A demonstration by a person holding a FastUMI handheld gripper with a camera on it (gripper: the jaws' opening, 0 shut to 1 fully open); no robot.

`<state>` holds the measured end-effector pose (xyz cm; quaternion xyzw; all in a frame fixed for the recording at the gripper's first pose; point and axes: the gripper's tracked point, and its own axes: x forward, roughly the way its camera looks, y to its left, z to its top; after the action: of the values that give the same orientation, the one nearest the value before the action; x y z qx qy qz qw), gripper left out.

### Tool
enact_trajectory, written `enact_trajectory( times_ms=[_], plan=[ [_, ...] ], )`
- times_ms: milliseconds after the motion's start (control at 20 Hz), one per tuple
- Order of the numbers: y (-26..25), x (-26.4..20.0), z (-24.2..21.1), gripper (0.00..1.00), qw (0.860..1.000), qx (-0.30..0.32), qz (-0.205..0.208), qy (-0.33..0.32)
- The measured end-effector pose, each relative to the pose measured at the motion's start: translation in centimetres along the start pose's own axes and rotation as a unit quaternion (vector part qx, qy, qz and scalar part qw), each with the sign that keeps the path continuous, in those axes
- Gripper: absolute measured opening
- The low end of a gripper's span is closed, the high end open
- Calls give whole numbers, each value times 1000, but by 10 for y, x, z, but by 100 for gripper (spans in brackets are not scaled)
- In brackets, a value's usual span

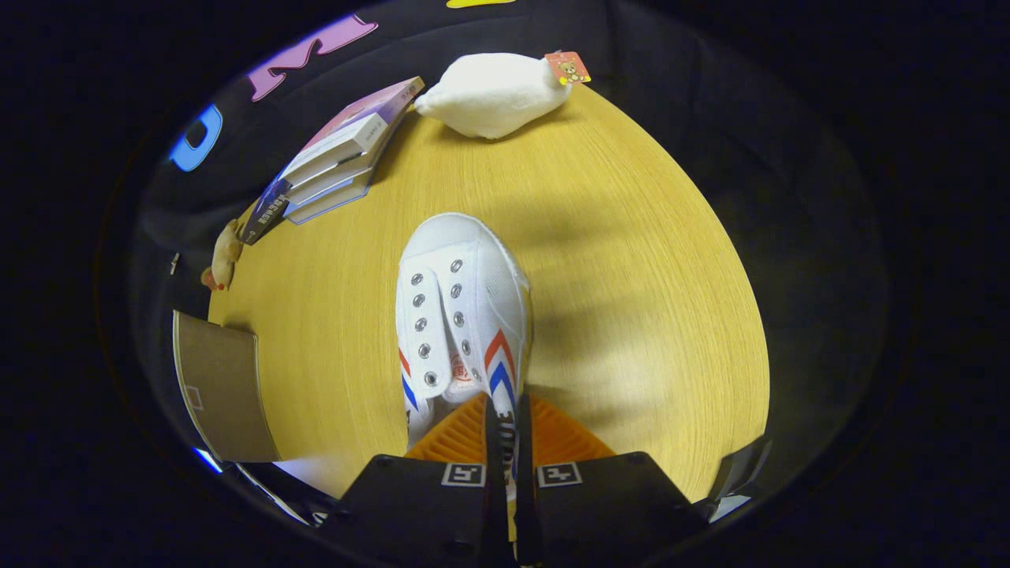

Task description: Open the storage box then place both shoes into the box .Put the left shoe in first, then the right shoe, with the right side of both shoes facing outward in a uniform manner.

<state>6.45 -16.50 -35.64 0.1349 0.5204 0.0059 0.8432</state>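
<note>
A white canvas shoe (461, 308) with red and blue chevrons and metal eyelets, no laces, hangs above the round wooden table (631, 276), toe pointing away from me. My gripper (505, 422) is shut on the shoe's right side wall near the heel opening, both fingers pressed close together on the thin canvas. A brown cardboard piece of the storage box (221, 386) sits at the table's edge to the left of the fingers; I cannot tell whether it is the lid or a wall.
A stack of books (339, 158) lies at the table's far left. A white plush toy (493, 91) with a tag rests at the far edge. A small brown figure (225, 256) sits at the left rim.
</note>
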Motion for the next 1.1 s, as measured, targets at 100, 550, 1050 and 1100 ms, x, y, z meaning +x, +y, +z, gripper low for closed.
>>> enact_trajectory(
  times_ms=[100,550,1050,1100],
  plan=[
    [9,-10,-4,5,1000,14,12,-1],
    [108,-91,0,5,995,47,77,-33],
    [276,-183,-10,5,985,17,163,-56],
    [294,-187,-13,5,983,17,174,-55]
  ],
)
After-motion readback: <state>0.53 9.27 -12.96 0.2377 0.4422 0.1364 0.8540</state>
